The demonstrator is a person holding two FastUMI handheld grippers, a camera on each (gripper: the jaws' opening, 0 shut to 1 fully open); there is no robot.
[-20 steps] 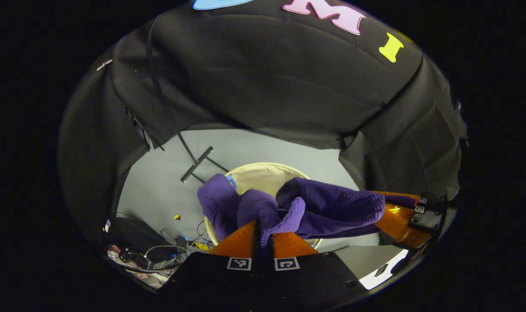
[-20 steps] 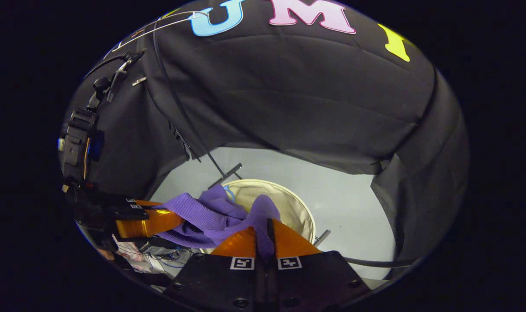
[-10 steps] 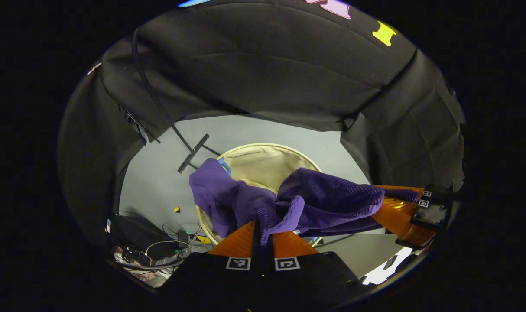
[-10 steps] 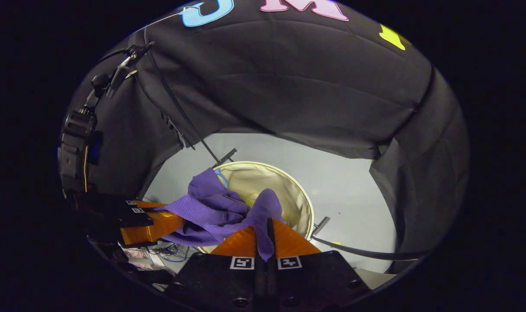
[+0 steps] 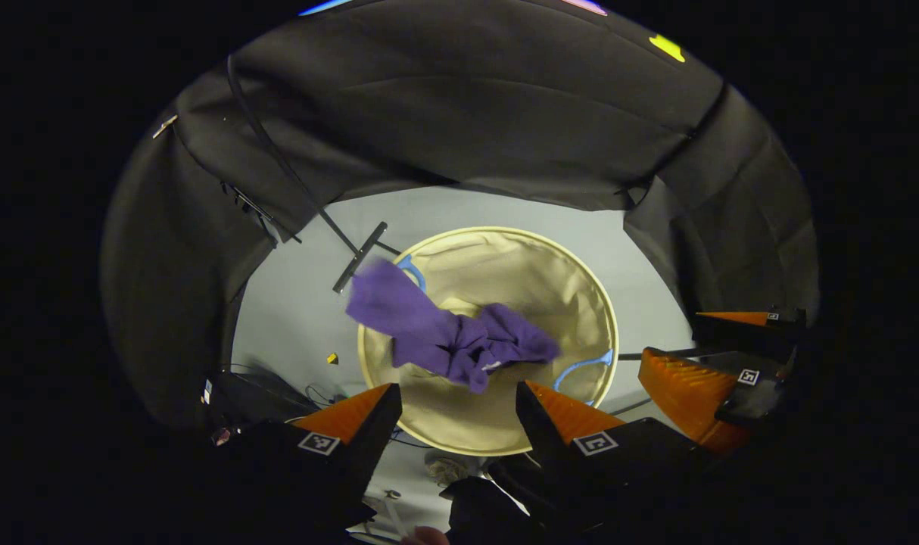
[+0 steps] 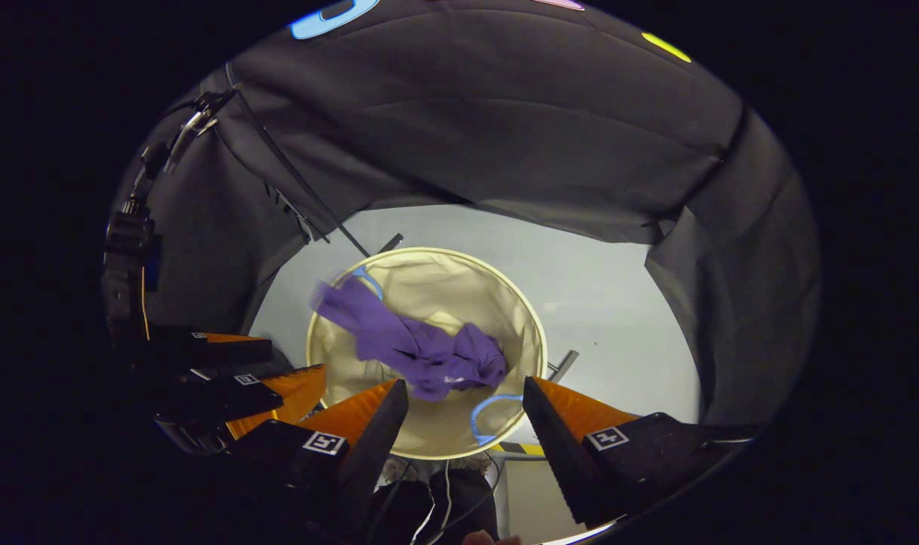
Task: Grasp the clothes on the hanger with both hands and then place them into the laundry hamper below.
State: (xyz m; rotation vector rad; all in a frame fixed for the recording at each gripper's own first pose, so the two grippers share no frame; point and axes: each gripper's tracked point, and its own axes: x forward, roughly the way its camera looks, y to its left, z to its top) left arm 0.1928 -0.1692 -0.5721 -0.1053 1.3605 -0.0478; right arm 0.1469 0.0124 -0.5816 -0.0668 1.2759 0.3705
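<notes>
Booth: black cloth walls point(image 5: 459, 113) around a pale grey floor point(image 5: 293, 318).

Left gripper view, left to right:
- Cables and small gear point(image 5: 263, 393) on the floor at the lower left.
- Dark metal bar point(image 5: 361, 257) on the floor, just beside the hamper's far left rim.
- Left tongs point(image 5: 458, 401): fingers spread wide apart, holding nothing, poised above the hamper's near rim.
- Laundry hamper point(image 5: 580, 280): round, cream fabric, standing on the floor, with one blue handle point(image 5: 412, 266) at the far left rim and another at the near right.
- Purple garment point(image 5: 448, 337): crumpled, inside the hamper's mouth, one end reaching over the far left rim; its outline is blurred, and whether it rests on the bottom cannot be told.
- Right tongs point(image 5: 698, 348): at the right edge, fingers apart and empty.

Right gripper view, left to right:
- Left tongs point(image 6: 278, 363): lower left, fingers apart, empty.
- Purple garment point(image 6: 414, 348): in the hamper point(image 6: 505, 295), towards its left side.
- Right tongs point(image 6: 465, 409): fingers wide apart, gripping nothing, above the near rim.
</notes>
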